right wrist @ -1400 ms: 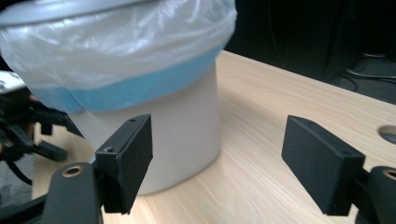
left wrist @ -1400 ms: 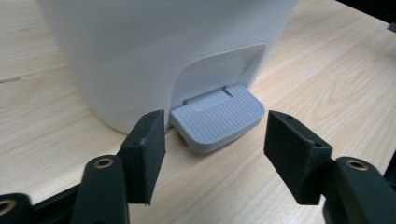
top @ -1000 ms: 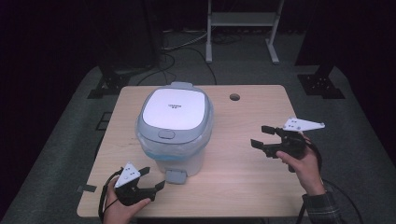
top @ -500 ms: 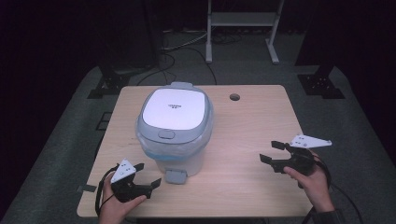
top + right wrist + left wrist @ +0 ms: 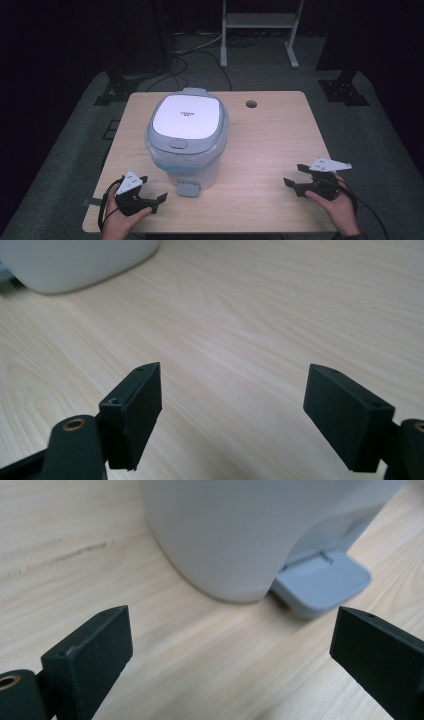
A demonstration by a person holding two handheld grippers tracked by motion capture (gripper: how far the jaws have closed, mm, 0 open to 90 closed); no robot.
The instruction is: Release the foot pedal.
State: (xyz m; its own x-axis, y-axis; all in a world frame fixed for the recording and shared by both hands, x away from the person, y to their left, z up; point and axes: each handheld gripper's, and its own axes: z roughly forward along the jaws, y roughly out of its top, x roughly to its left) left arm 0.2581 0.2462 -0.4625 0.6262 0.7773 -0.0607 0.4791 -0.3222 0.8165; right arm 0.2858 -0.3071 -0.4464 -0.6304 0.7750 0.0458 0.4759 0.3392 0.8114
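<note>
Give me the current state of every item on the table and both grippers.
White pedal bin with grey lid: upright, lid shut.
Grey foot pedal: up, untouched.
Clear bin liner: folded over the rim.
Left gripper: jaws just opened wide, nothing between them.
Right gripper: jaws open, nothing between them.

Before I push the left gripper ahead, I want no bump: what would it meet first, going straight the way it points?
Probably the pedal bin: the left gripper, jaws open and empty, points at its lower wall beside the foot pedal, across bare table. How far off is hard to judge.
</note>
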